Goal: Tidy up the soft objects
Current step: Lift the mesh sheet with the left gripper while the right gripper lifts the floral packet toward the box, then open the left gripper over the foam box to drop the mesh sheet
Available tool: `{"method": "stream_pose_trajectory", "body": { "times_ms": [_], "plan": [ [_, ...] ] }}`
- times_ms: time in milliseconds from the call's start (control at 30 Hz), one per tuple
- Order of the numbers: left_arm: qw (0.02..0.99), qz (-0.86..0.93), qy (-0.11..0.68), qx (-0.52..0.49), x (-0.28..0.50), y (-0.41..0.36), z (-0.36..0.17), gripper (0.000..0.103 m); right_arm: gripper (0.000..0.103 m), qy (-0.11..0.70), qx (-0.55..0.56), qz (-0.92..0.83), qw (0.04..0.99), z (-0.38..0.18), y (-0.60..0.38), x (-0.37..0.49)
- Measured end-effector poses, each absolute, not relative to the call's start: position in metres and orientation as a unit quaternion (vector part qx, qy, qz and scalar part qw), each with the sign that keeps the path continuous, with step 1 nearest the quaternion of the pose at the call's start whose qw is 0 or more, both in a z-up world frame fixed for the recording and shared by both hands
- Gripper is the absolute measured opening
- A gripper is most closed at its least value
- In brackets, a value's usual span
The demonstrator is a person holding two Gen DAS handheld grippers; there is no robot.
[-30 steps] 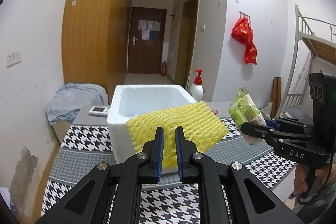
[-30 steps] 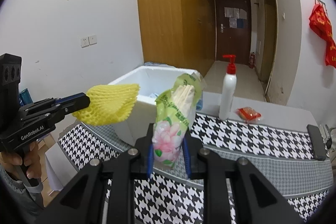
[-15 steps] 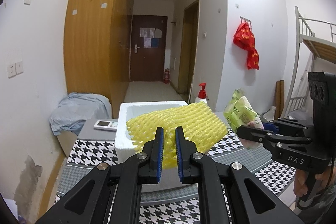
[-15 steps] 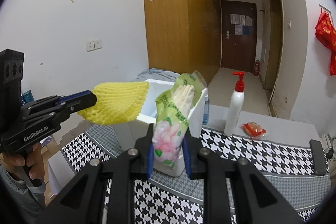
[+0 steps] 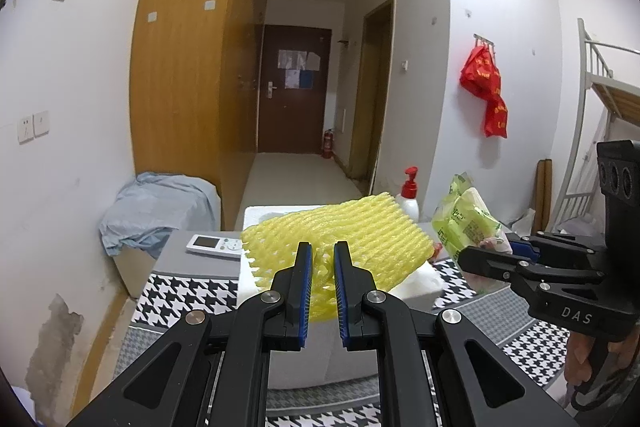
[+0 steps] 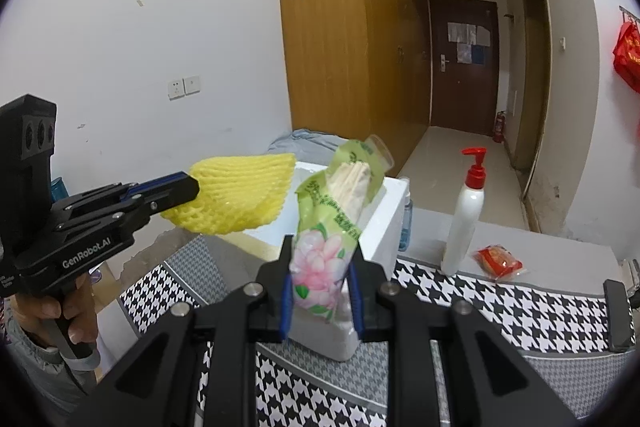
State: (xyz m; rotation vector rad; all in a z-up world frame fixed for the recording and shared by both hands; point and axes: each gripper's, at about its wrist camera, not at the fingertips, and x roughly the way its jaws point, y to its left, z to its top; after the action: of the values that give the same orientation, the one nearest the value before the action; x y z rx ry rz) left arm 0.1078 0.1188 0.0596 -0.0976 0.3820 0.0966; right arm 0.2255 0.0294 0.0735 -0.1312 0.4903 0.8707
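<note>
Yellow foam netting is pinched in the left tool, a green tissue pack clamped in the right tool.

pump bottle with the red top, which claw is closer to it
Right. The right claw, shut on the green tissue pack, sits next to the pump bottle across a short gap. The left claw, holding the yellow foam net, is farther, beyond the white foam box.
</note>
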Motion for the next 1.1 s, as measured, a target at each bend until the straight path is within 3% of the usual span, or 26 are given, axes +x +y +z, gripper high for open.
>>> {"method": "stream_pose_trajectory", "body": {
  "times_ms": [1100],
  "plan": [
    [0.969,0.019,0.243,-0.052,0.187,0.121,0.046,0.012,0.027,0.247,-0.045,0.382,0.889,0.071,0.011,0.248]
  ]
}}
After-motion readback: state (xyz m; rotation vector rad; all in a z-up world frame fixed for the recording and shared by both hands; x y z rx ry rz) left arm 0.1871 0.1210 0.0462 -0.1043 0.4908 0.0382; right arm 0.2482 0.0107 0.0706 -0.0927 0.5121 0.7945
